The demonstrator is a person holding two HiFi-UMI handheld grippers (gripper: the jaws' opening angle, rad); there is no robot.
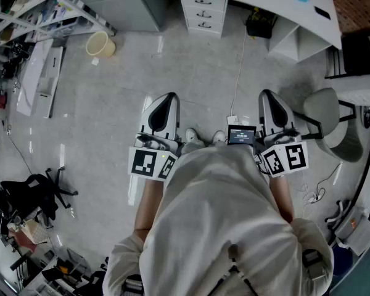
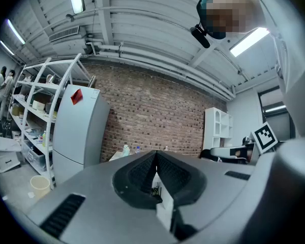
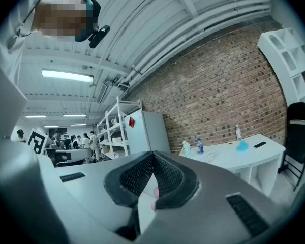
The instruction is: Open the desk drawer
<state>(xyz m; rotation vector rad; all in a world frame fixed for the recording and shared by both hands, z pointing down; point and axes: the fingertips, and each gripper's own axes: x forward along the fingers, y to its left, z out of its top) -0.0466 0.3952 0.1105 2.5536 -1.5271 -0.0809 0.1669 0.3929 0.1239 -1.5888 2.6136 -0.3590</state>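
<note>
The task hasn't started, as far as I can judge. The drawers (image 1: 203,10) under the white desk (image 1: 277,2) all sit flush and closed at about twelve o'clock from the person, well apart from both grippers. The left gripper (image 1: 165,98) and right gripper (image 1: 268,96) are held level close to the body, each with its jaws pressed together on nothing. Everything is still to do: walk up, take a handle, pull.

The floor between is mostly open, but a white cable (image 1: 239,60) runs from the desk down to a small white box (image 1: 233,119) just beside the shoes (image 1: 193,137) (easy to snag a foot on). A pale bucket (image 1: 101,44) stands at eleven o'clock and a grey chair (image 1: 330,119) at three. What looks like a toppled black chair (image 1: 40,193) lies at eight. None of these blocks the straight path.
</note>
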